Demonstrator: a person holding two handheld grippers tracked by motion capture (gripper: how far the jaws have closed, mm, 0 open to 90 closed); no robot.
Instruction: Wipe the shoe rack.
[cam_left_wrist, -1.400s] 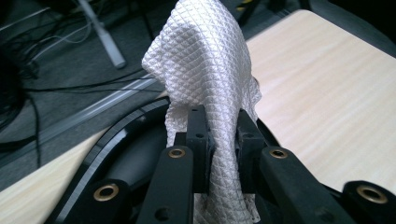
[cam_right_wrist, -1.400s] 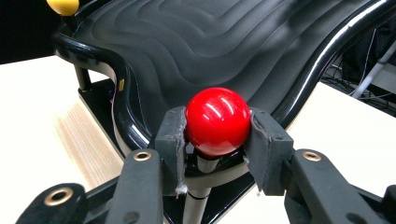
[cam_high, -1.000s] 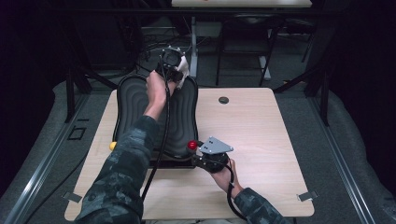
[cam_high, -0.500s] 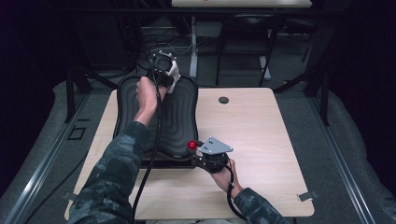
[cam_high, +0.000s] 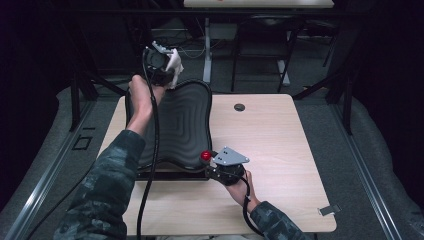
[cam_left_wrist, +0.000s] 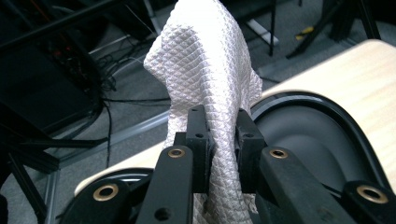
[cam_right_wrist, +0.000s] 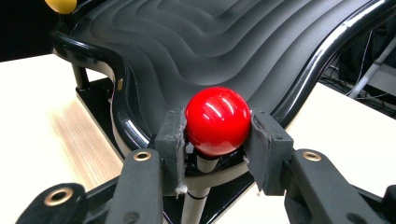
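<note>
Left gripper (cam_left_wrist: 219, 140) is pinching a white cloth (cam_left_wrist: 205, 70) for wiping; right gripper (cam_right_wrist: 217, 135) is clamping the red knob (cam_right_wrist: 217, 120), steadying the black ridged tray (cam_high: 185, 120).

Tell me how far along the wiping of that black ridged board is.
Done: white cloth is clamped in the left gripper, raised by the black board's far edge. In hand: right gripper grips the red knob. Left: bringing cloth onto the ridges.
</note>
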